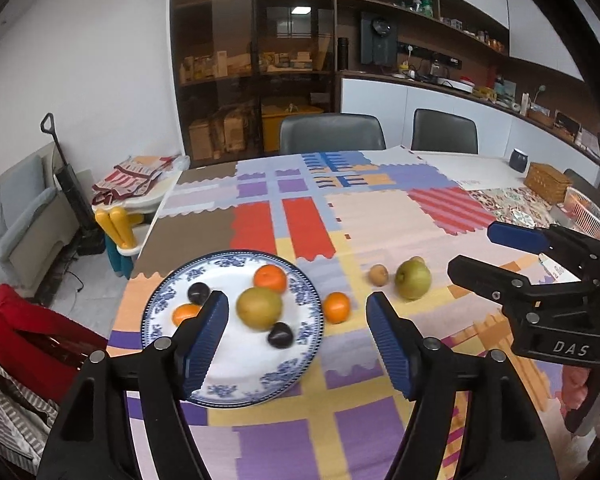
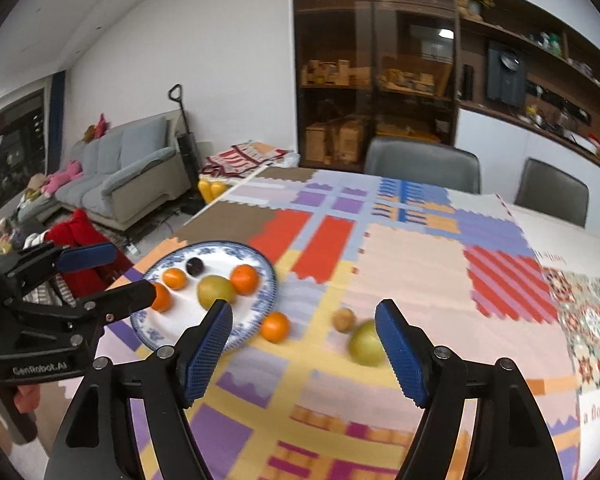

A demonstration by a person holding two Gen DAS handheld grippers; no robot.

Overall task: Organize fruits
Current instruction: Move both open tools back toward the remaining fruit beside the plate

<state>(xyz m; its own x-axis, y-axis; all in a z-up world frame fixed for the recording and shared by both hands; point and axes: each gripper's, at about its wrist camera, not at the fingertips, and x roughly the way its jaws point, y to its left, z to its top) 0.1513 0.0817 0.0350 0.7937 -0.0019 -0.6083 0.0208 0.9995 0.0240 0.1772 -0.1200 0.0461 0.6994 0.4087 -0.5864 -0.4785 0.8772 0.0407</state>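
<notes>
A blue-and-white plate [image 1: 300, 334] [image 2: 152, 334] lies on the patchwork tablecloth. It holds a green pear [image 1: 259, 307] [image 2: 215, 290], oranges [image 1: 270, 278] [image 2: 244, 279] and dark plums [image 1: 280, 335] [image 2: 194, 266]. On the cloth beside the plate lie an orange [image 1: 336, 307] [image 2: 275, 327], a small brown fruit [image 1: 378, 275] [image 2: 343, 319] and a green pear [image 1: 412, 279] [image 2: 365, 343]. My left gripper [image 1: 298, 334] [image 2: 98, 270] is open and empty above the plate. My right gripper [image 2: 304, 342] [image 1: 480, 250] is open and empty above the loose fruits.
Two grey chairs [image 1: 331, 133] stand at the table's far side. A wicker box [image 1: 548, 182], a dark mug [image 1: 519, 160] and a white basket [image 1: 586, 210] sit at the far right. The table's left edge runs past the plate; a sofa [image 2: 120, 168] is beyond.
</notes>
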